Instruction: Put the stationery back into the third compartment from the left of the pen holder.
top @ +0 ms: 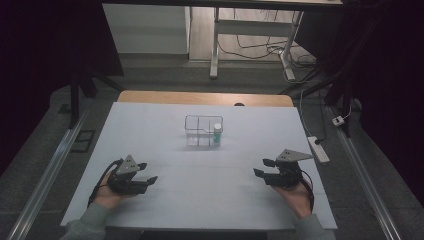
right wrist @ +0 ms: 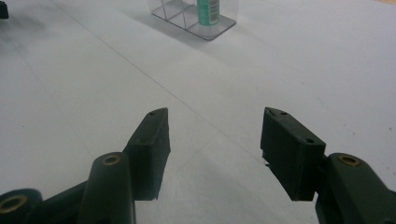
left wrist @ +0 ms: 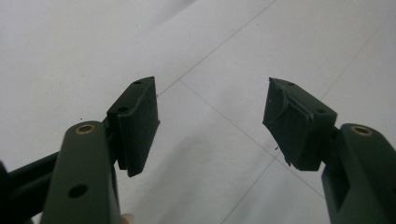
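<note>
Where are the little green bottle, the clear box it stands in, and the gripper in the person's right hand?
green bottle [top: 217, 134], high view, on its green body.
clear box [top: 196, 119], high view, on its far rim.
right gripper [top: 264, 167], high view, midway between its fingertips.

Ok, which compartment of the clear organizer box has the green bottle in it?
The front right compartment of the clear organizer box, the corner nearest the right gripper. The green bottle with its white cap stands upright there; the other compartments look empty.
</note>
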Motion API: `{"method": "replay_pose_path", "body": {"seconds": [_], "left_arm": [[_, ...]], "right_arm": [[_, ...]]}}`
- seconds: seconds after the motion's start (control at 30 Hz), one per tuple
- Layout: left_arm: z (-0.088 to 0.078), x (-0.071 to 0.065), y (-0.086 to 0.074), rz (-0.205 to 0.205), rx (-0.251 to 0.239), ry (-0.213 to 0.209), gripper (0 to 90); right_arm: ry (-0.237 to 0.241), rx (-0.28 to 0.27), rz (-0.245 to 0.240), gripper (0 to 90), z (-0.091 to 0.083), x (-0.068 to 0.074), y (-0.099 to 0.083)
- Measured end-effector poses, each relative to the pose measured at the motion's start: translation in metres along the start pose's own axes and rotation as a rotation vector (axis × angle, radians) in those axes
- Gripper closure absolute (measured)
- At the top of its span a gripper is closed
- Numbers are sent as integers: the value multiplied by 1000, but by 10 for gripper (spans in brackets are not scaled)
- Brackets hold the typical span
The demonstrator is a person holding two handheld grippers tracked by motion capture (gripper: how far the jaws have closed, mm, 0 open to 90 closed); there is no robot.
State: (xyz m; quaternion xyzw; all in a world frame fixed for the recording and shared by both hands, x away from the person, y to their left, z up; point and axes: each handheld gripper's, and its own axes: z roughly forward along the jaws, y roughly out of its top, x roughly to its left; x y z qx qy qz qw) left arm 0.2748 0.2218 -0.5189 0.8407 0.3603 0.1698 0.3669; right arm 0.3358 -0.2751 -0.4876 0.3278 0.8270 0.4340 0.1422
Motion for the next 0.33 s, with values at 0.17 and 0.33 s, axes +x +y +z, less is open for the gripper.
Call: {"method": "replay_pose_path", "body": {"seconds": [0.17, 0.33], "left_arm": [[0, -1, 0, 8, 6, -1, 348], [0, 0, 0, -3, -2, -2, 348]], "right_arm": [[3, 1, 2, 416, 0, -2, -2], [2, 4, -12, 413, 1, 0, -2]]}}
